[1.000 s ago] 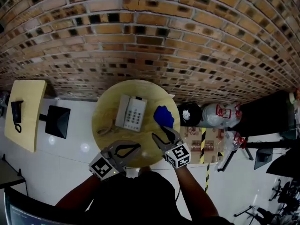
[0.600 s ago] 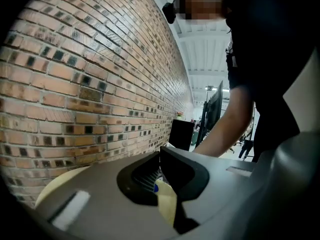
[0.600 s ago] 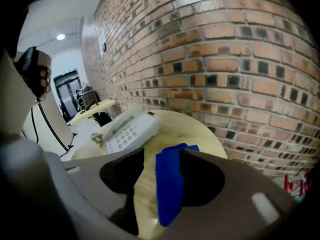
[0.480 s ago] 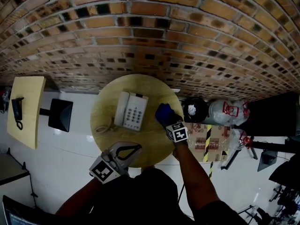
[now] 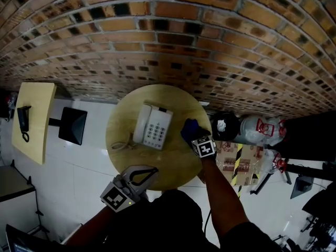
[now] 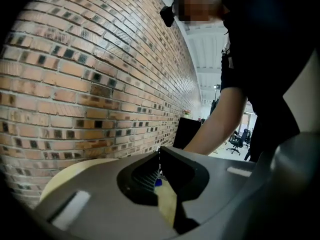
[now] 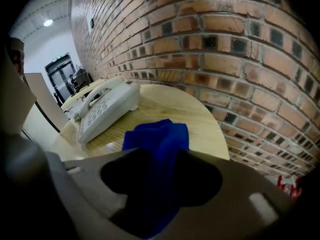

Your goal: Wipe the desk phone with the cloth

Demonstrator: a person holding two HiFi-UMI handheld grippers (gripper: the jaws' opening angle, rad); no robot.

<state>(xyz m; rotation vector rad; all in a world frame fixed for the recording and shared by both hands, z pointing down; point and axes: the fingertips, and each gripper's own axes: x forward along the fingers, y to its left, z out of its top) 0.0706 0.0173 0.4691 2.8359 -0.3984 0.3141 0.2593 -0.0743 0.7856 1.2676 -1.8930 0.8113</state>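
White desk phone [image 5: 153, 128] left of centre on the round wooden counter [image 5: 173, 164], handset in its cradle along the left side, pale keypad beside it. Off the near-left corner, a coiled cord [image 5: 121, 143] on the wood. Just right of the phone and apart from it, a bunched blue cloth [image 5: 188, 127], near the counter's right rim.

From the head view, only the far part of the cloth on show, the rest under the right gripper [image 5: 194, 136] and its marker cube. From the right gripper view, much more: the cloth [image 7: 157, 136] heaped up in folds and running back between the 2 jaws of the right gripper [image 7: 160, 154], jaws wide apart around it and, as far as the dark gap allows, not clamped on it. Same view: the phone [image 7: 102, 109] low and side-on, a strip of bare counter [image 7: 200, 109] between phone and cloth.

Left gripper [image 5: 155, 169] at the counter's near rim, well apart from the phone, jaws together with nothing between. In its own view [image 6: 159, 156] no phone at all: only the counter's edge [image 6: 75, 169], the brick wall [image 6: 100, 74] and the person's bare forearm [image 6: 220, 119].

Head view alone: a second, rectangular counter [image 5: 37, 140] at far left.
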